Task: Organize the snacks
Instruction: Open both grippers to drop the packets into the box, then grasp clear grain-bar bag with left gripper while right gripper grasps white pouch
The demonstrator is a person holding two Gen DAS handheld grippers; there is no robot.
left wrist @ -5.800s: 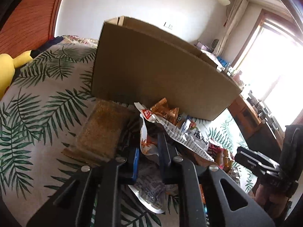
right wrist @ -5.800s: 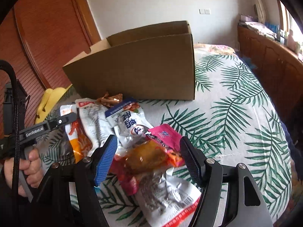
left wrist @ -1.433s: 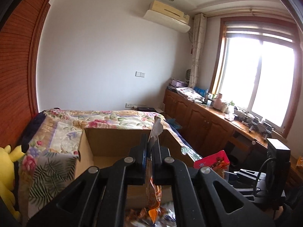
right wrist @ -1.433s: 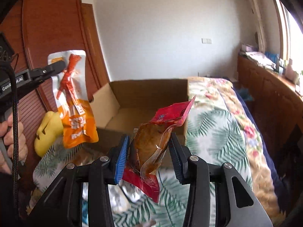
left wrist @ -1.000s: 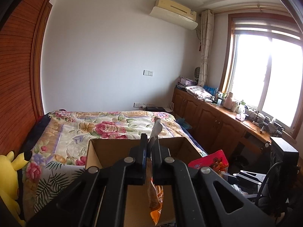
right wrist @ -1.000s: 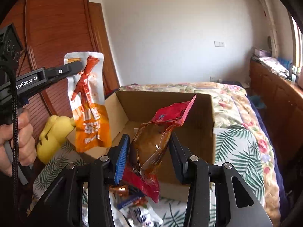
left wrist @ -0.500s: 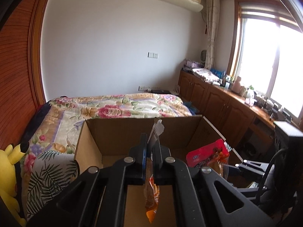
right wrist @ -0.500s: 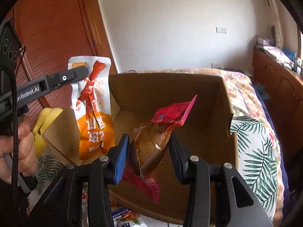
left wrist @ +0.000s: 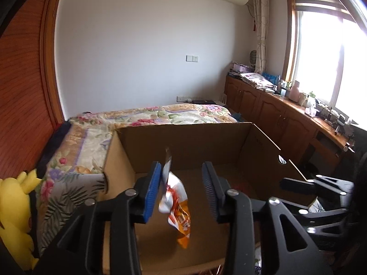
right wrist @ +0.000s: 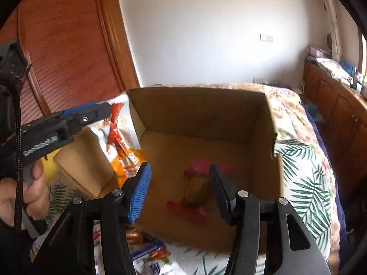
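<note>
An open cardboard box (left wrist: 188, 142) (right wrist: 206, 110) stands on the bed. My left gripper (left wrist: 181, 183) is open above it, and the orange and white snack packet (left wrist: 176, 206) drops free between its fingers, still brushing the left pad; it also shows in the right wrist view (right wrist: 119, 137) below the left gripper's fingers (right wrist: 91, 114). My right gripper (right wrist: 179, 190) is open over the box. The red and brown snack packet (right wrist: 195, 194) is blurred, falling onto the box floor.
A yellow plush toy (left wrist: 13, 206) lies left of the box. More snack packets (right wrist: 151, 254) lie on the palm-print bedspread (right wrist: 305, 190) in front of the box. Wooden cabinets (left wrist: 275, 116) and a window stand at right; a wooden wardrobe (right wrist: 57, 57) at left.
Both grippers moved over the box and opened. The orange packet slips from the left gripper; the red packet has left the right gripper and falls into the box.
</note>
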